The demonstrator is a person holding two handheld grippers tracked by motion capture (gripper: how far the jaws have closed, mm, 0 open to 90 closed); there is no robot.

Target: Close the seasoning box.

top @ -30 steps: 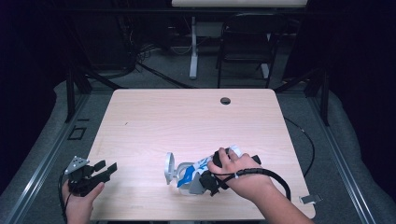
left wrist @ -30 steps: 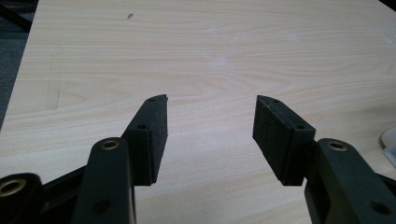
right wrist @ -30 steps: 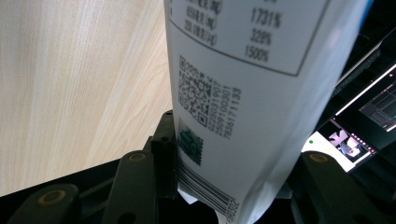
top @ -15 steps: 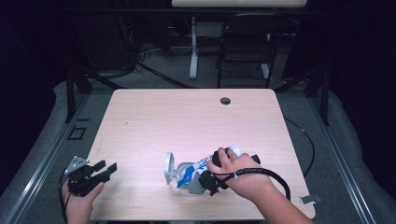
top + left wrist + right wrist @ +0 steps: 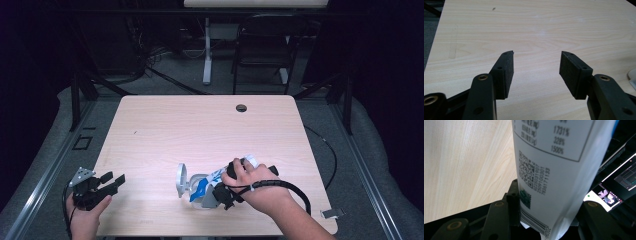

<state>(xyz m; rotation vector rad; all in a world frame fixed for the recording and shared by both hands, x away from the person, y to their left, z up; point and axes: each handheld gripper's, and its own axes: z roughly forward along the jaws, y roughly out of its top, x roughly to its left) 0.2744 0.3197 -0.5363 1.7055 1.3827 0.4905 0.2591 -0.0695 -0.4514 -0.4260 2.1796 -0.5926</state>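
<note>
The right gripper (image 5: 220,192) clamps the white-and-blue pouch (image 5: 202,185) lying on the bench (image 5: 200,130), while left of the pouch the left gripper (image 5: 112,182) hangs wide open, empty.

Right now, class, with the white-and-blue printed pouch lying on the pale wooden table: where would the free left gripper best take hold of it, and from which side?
Probably at the white round cap end, coming from the left. The white-and-blue pouch lies on its side, that end points toward the open left gripper, and the right gripper already clamps the other end.
</note>
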